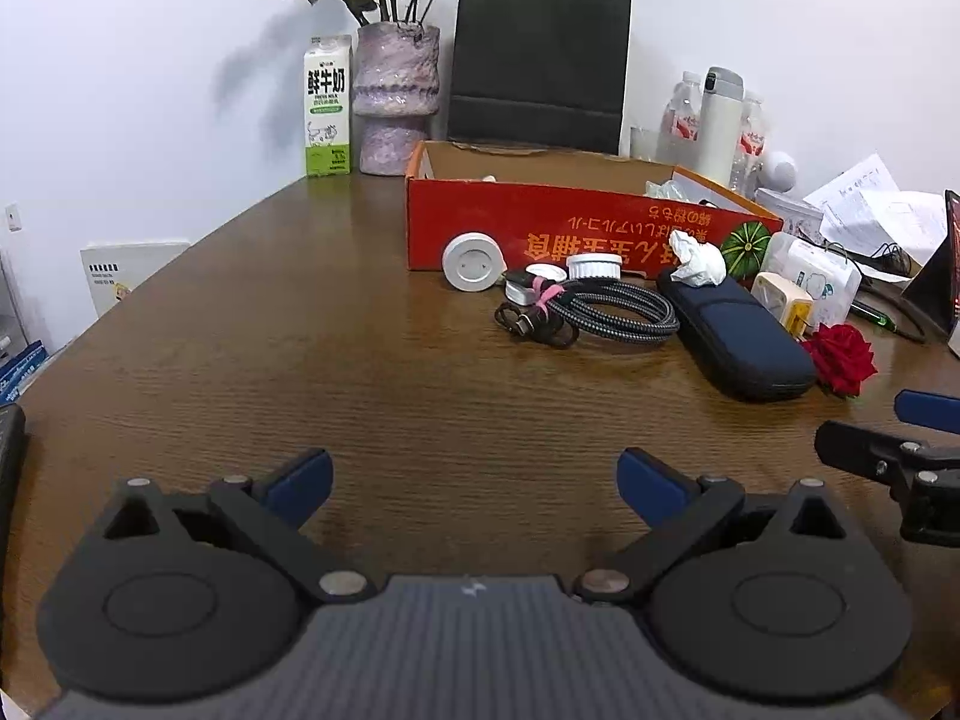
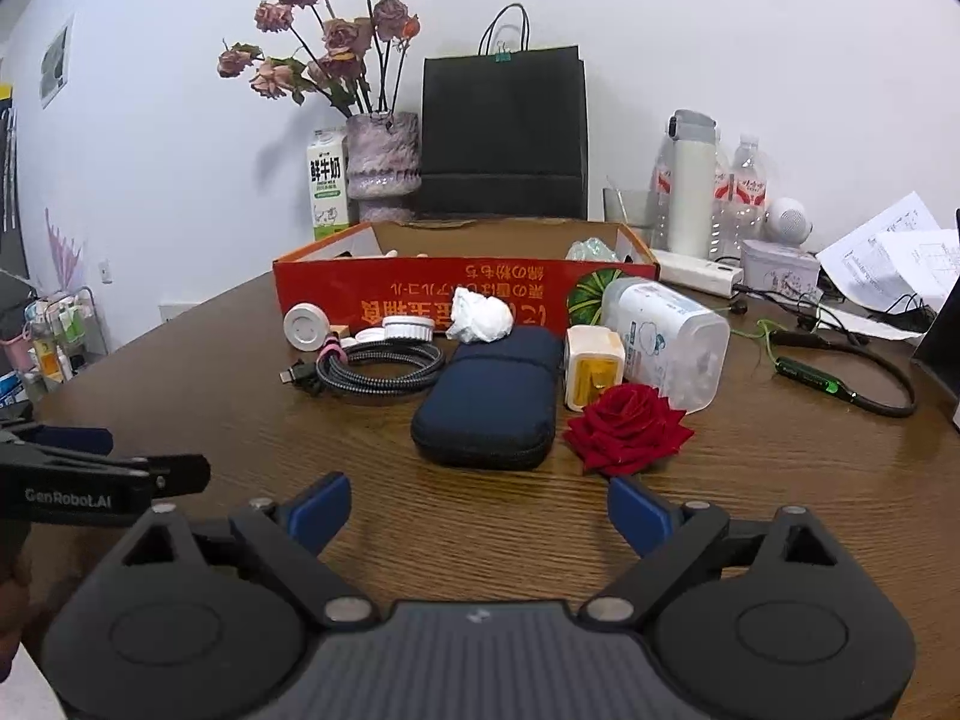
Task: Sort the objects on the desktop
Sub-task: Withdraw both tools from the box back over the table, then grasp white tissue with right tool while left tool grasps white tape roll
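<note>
Milk carton (image 2: pixel 328 183) reads "鲜牛奶"; left gripper (image 2: pixel 90 468) "GenRobot.AI".

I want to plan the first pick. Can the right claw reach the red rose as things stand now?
Probably yes. The right claw is open and empty, and the red rose lies just ahead of it on the table, slightly to its right, with only bare wood between. The navy case sits beside the rose, not in the way.

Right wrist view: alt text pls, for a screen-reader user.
The right gripper hovers open and empty over a wooden table, facing a navy zip case and red rose. Behind them lie a coiled cable, crumpled tissue and an open red box.
</note>
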The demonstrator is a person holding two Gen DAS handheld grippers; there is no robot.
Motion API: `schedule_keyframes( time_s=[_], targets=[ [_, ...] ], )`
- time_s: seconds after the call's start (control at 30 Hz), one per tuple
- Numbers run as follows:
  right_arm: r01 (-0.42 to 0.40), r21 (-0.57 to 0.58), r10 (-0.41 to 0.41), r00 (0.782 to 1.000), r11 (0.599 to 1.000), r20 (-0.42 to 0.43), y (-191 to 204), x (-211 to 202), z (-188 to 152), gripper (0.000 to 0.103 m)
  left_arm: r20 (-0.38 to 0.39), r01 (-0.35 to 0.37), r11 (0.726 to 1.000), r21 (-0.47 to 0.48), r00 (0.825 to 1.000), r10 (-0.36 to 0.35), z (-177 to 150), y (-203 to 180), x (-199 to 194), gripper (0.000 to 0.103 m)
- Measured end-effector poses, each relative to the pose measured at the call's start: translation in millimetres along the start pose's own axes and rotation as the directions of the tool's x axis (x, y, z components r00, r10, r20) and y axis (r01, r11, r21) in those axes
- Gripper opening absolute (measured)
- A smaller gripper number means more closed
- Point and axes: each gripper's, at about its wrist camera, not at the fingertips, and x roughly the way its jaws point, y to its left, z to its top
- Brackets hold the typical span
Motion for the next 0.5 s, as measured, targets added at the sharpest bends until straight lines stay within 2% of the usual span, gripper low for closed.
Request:
schedule_keyframes(
  time_s=[0.1,0.23,0.33,0.4,0.5],
  targets=[
    [-0.031,0.015,0.031,1.000,0.999,0.000,-3,2,5,0.092,-0.004,0.010,1.000,0.003,1.000,-0.010,12,-1,6,0.103],
    [-0.076,0.014,0.076,0.997,0.997,0.014,-2,15,32,0.087,0.077,-0.009,1.000,0.015,0.997,0.008,48,8,25,0.101],
    [-0.042,-0.027,0.043,0.998,0.999,0.041,3,38,59,0.085,0.068,-0.002,0.999,-0.048,0.998,0.005,82,21,57,0.095],
    [-0.019,-0.038,0.020,0.999,0.999,0.039,5,60,75,0.077,0.051,0.037,0.992,-0.118,0.998,-0.031,100,29,80,0.093],
    [-0.005,-0.043,0.006,1.000,0.999,0.008,6,95,92,0.071,0.009,0.053,0.982,-0.180,0.999,-0.053,115,34,109,0.087]
  ],
)
